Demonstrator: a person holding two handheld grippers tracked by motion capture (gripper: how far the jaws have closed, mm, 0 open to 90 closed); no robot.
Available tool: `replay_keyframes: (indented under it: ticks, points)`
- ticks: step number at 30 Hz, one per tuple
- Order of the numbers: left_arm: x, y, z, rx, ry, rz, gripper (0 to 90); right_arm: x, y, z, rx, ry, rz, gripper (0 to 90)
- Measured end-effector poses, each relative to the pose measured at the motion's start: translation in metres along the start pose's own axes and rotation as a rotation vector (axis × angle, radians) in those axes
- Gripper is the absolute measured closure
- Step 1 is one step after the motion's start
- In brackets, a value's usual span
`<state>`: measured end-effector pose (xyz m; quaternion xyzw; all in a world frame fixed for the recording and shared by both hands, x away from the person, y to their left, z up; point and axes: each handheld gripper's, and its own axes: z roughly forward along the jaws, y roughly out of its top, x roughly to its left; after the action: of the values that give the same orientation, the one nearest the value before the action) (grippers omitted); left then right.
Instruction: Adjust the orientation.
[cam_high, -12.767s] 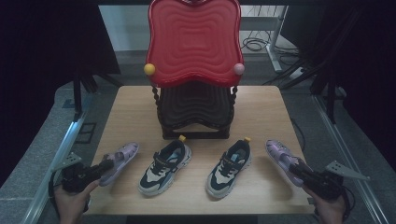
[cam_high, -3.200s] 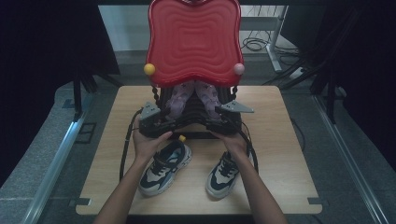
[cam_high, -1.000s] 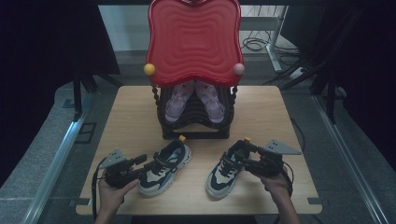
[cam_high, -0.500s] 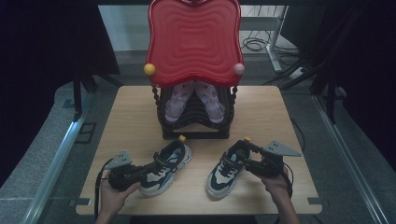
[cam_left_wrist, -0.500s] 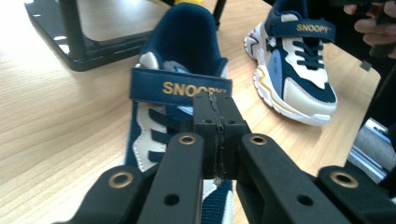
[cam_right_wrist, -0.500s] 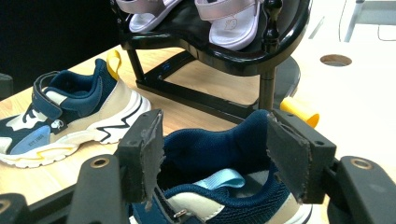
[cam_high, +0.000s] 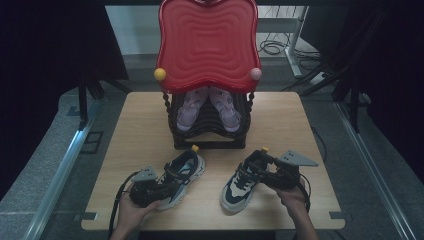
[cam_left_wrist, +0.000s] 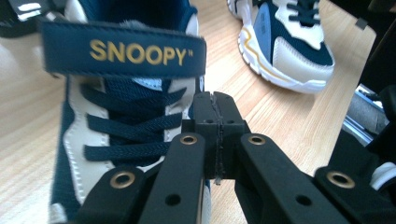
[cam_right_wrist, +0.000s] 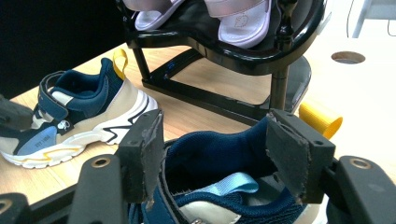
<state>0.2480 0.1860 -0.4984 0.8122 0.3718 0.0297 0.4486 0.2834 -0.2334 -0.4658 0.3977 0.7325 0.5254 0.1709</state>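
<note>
Item: pair of navy-and-cream sneakers on the desk (cam_high: 140, 130), in front of the black shoe rack (cam_high: 210, 135) already holding lilac sandals (cam_high: 207, 107). We log the left sneaker (cam_high: 181, 172) at 7 o'clock from the rack, long axis running 7 to 1, heel toward the rack; our left gripper (cam_left_wrist: 215, 128) lies at its toe end, fingers pressed together beside the laces, whether pinching anything we cannot tell. Right sneaker (cam_high: 245, 180) sits at 5 o'clock; our right gripper (cam_right_wrist: 219, 154) straddles its heel collar, fingers wide apart, not yet clamped. Each hand is nearest its own shoe.
</note>
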Motion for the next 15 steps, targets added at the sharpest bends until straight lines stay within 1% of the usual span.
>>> replay_keyframes:
  ticks: [3,5,7,9,12,15]
  points:
    - [0.000,-0.002,0.005,0.015,0.007,-0.011,90.0,-0.002,0.000,-0.001,-0.003,-0.003,0.003,37.8]
    - [-0.001,-0.002,0.006,0.015,0.000,-0.016,90.0,-0.002,0.000,-0.001,-0.004,-0.002,0.008,37.8]
    - [-0.003,-0.002,0.007,0.025,-0.002,-0.007,90.0,-0.002,0.000,-0.001,-0.003,-0.003,0.010,37.8]
    - [-0.007,-0.002,0.011,0.034,-0.014,-0.001,90.0,-0.002,0.000,-0.001,-0.001,-0.005,0.011,37.8]
    - [-0.014,-0.003,0.018,0.063,-0.029,0.018,90.0,-0.002,0.000,-0.001,-0.002,-0.009,0.009,37.8]
    - [-0.017,-0.005,0.024,0.095,-0.027,0.031,90.0,-0.002,0.000,-0.001,-0.001,-0.012,0.015,37.9]
